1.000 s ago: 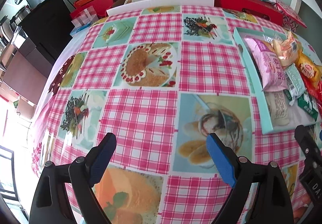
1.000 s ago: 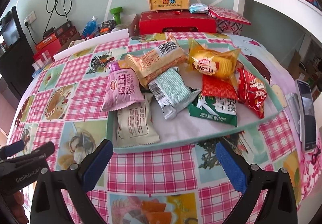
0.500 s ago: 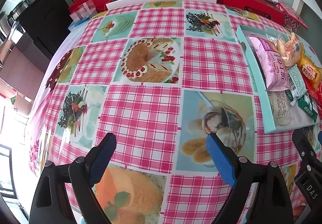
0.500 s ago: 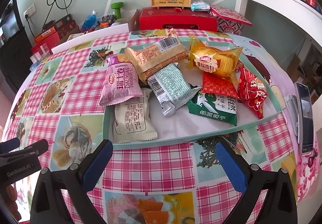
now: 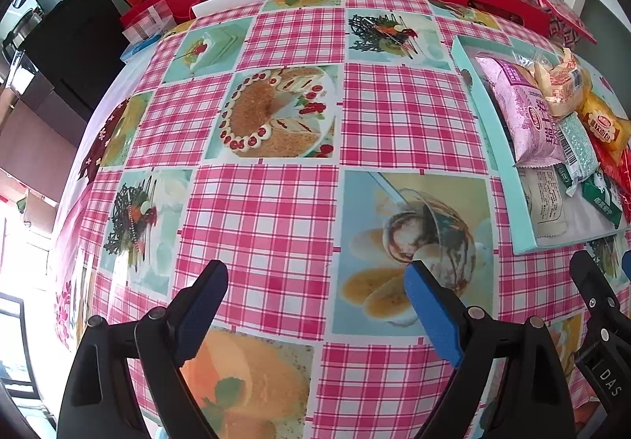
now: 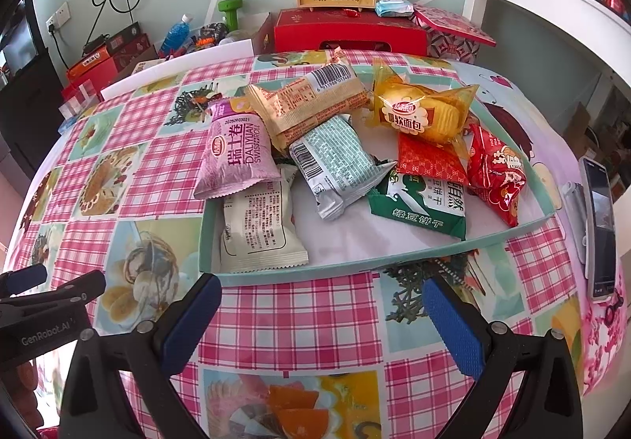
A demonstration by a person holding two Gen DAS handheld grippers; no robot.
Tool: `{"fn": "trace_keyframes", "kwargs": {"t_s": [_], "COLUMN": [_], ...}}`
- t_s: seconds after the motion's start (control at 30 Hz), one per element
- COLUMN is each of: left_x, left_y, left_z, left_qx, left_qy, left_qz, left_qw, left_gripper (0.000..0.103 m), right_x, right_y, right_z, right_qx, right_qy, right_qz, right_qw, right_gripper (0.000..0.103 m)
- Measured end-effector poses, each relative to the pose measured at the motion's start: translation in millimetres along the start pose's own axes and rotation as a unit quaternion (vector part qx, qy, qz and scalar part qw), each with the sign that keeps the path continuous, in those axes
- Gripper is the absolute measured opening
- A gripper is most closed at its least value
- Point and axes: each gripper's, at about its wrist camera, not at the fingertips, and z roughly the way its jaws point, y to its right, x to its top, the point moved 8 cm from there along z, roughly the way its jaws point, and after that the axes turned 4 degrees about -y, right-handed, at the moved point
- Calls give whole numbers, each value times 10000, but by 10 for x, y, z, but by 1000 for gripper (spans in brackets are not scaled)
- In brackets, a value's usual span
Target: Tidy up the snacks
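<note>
All the snacks in view lie inside the shallow teal tray (image 6: pixel 394 262) on the table (image 6: pixel 292 316), in a loose overlapping heap rather than in rows: the purple Swiss-roll pack (image 6: pixel 236 155) overhangs the tray's left wall and rests on the white pack (image 6: pixel 258 228), the tan wafer pack (image 6: pixel 311 99) leans across the pale green pack (image 6: pixel 335 167), and the yellow soft-bread pack (image 6: pixel 422 113) sits on the flat red sachet (image 6: pixel 428 159), with the green mung-bean biscuit pack (image 6: pixel 424 202) and the red printed pack (image 6: pixel 497 178) at the right. No snack lies loose on the checked cloth. The right claw (image 6: pixel 321 314) hangs just short of the tray's near wall, spread wide and holding nothing; the left claw (image 5: pixel 315 301) hovers over bare cloth to the tray's left, likewise spread and empty. As a judgement, this fits two readings: snacks gathered into the tray with the job near its close, or a jumbled tray whose packs are yet to be sorted or lined up. The pictures do not settle which, so what remains cannot be told.
</note>
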Motion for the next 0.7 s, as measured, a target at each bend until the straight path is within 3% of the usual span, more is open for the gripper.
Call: {"fn": "trace_keyframes", "kwargs": {"t_s": [0.7], "left_x": [-6], "left_y": [-12], "left_z": [40], "left_qx": [28], "left_qy": [-64], "left_qz": [-7], "left_qw": [10000], "left_gripper": [91], "right_x": [-12], "right_y": [26], "right_z": [-2], "right_qx": [112], "right_qy": [-37], "right_qz": [82], "right_qw": [9999], "right_gripper": [103]}}
